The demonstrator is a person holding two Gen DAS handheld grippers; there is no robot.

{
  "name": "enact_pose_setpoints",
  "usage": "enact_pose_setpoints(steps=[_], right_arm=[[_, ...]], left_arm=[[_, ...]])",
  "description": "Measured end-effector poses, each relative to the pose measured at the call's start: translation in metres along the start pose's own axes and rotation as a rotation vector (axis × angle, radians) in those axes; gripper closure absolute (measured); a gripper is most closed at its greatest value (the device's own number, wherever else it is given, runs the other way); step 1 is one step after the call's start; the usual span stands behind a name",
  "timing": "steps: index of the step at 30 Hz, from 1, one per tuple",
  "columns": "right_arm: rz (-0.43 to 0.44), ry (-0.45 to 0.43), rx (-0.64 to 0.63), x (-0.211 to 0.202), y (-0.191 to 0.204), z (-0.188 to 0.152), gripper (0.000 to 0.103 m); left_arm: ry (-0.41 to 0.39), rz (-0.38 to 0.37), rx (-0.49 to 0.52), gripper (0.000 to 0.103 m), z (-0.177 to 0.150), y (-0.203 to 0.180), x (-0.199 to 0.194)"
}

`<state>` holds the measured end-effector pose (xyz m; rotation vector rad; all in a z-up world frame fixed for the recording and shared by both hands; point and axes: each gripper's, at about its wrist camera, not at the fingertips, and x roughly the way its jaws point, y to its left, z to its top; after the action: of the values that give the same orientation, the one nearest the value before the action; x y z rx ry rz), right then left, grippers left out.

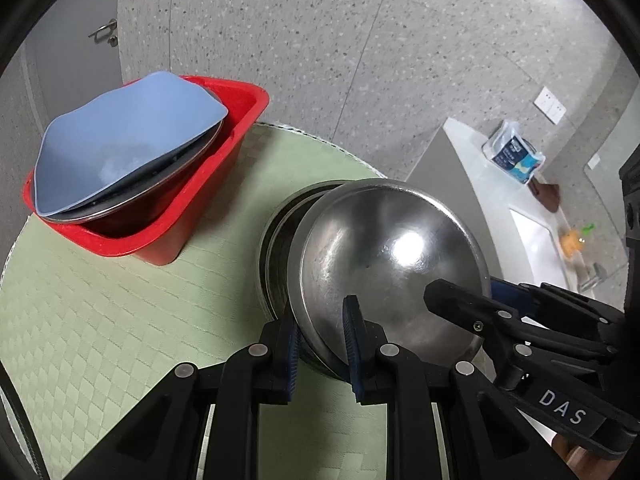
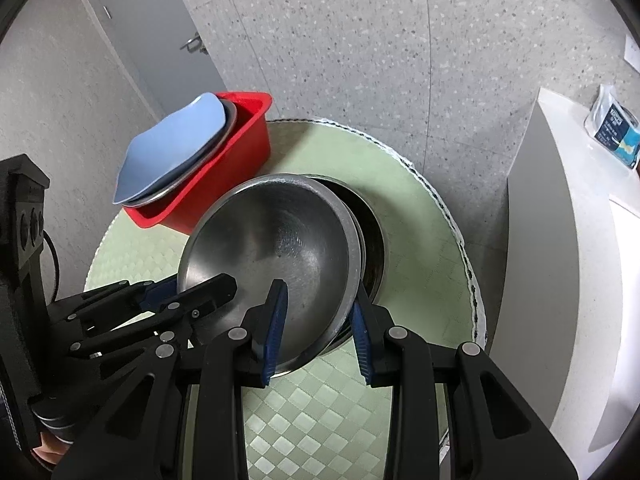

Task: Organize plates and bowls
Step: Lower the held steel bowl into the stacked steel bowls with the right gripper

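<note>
A shiny steel plate (image 1: 384,264) is tilted over a stack of steel bowls (image 1: 276,248) on the round green table mat. My left gripper (image 1: 322,344) is shut on the plate's near-left rim. My right gripper (image 2: 318,328) is shut on the same plate (image 2: 272,252) at its near-right rim, with the bowl stack (image 2: 374,248) behind. Each gripper shows in the other's view, the right (image 1: 460,300) and the left (image 2: 200,292). A red bin (image 1: 192,220) at the back left holds a blue plate (image 1: 128,140) on a steel plate.
The green mat (image 1: 120,340) covers a round table; its edge curves close behind the bowls. A white counter (image 1: 480,160) with a blue packet (image 1: 514,156) stands to the right. A grey door (image 1: 80,40) is behind the bin (image 2: 224,172).
</note>
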<state>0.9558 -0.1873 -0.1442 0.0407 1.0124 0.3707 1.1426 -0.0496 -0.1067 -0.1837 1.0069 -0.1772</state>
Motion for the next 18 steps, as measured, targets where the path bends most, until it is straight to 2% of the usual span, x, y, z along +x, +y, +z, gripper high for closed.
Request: enact_pose_setpoints(steps=[11, 16, 18], right_arm=[[-0.023, 0.016, 0.017, 0.008, -0.007, 0.004, 0.069], [-0.030, 0.004, 0.025, 0.003, -0.008, 0.004, 0.061], [-0.029, -0.002, 0.031, 0.001, -0.010, 0.004, 0.059]], left_arm=[[0.020, 0.012, 0.005, 0.083, 0.013, -0.005, 0.019], [0.015, -0.019, -0.022, 0.075, 0.010, 0.002, 0.019], [0.008, -0.041, -0.044, 0.068, 0.012, 0.005, 0.018]])
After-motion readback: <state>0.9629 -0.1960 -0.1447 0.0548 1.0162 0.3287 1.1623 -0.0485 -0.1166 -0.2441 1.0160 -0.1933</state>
